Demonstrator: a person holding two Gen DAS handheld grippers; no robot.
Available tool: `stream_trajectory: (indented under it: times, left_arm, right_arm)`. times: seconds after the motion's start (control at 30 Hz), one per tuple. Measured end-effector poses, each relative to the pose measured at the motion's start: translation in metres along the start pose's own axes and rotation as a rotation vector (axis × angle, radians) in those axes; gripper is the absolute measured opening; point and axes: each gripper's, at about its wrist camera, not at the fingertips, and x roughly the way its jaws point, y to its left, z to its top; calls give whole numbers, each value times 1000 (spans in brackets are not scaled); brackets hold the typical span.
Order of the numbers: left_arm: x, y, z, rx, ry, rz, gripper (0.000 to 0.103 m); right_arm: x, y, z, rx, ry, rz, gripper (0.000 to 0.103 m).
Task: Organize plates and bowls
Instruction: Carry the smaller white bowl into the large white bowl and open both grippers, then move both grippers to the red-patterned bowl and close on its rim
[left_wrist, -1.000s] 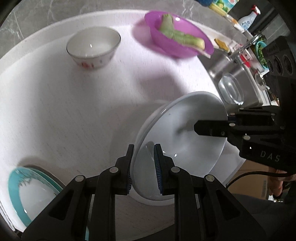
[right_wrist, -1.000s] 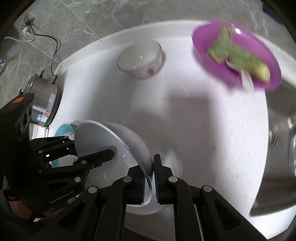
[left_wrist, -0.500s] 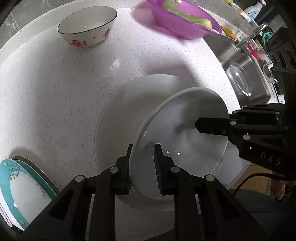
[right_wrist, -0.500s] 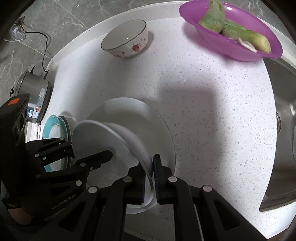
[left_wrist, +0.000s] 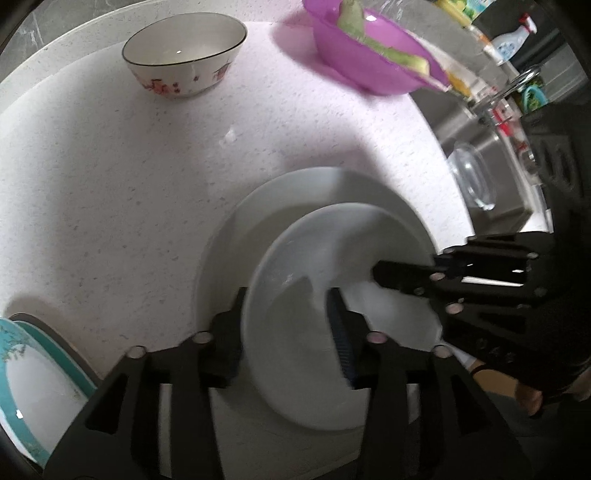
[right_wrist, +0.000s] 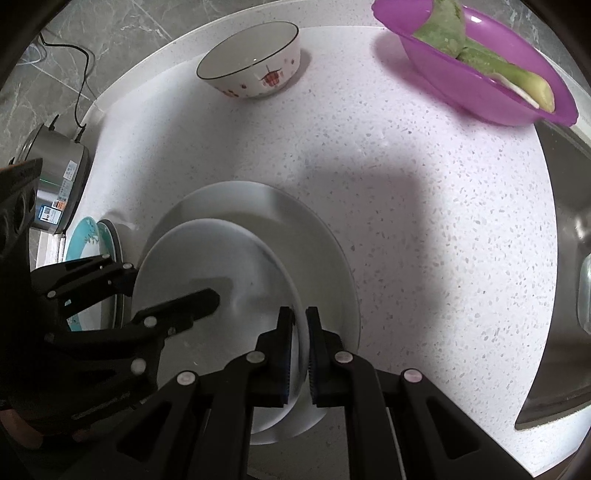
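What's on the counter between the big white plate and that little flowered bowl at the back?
Nothing: between the large white plate and the flowered bowl there is only bare speckled countertop, clearest in the right wrist view.

Home kitchen. White speckled stone counter (right_wrist: 424, 229) w/ round edge. Steel sink (left_wrist: 491, 155) on one side, tap (left_wrist: 517, 83) over it, clear glass bowl (left_wrist: 471, 181) inside. Spray bottle (left_wrist: 511, 38) & food packs far back. Purple bowl (right_wrist: 476, 74) w/ green veg (right_wrist: 480, 55). Small bowl w/ red pics (right_wrist: 255, 59). White plates (right_wrist: 280, 236) stacked, teal plates (right_wrist: 83, 240) nearby. Steel cooker pot (right_wrist: 55, 177) w/ cord. Grey marble-look wall tiles (right_wrist: 122, 26).
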Motion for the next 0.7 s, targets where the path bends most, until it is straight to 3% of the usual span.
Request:
stream_trajectory:
  times: [0.27, 0.37, 0.53, 0.6, 0.7]
  left_arm:
    - [-12, -3, 2, 16, -45, -49, 67]
    - [-17, -1, 3, 2, -53, -69, 74]
    - [-35, 15, 6, -65, -56, -130, 82]
    - [-46, 23, 11, -88, -71, -152, 95]
    - [-70, 40, 24, -115, -116, -162, 103]
  right_arm:
    - [-4, 3, -2, 9, -35, -6, 11]
    - [-16, -2, -2, 22, -66, 12, 21]
    - [-58, -14, -6, 78, -169, 75, 63]
    - [-77, -20, -6, 90, -221, 97, 75]
    - [-107, -26, -1, 66, -328, 177, 97]
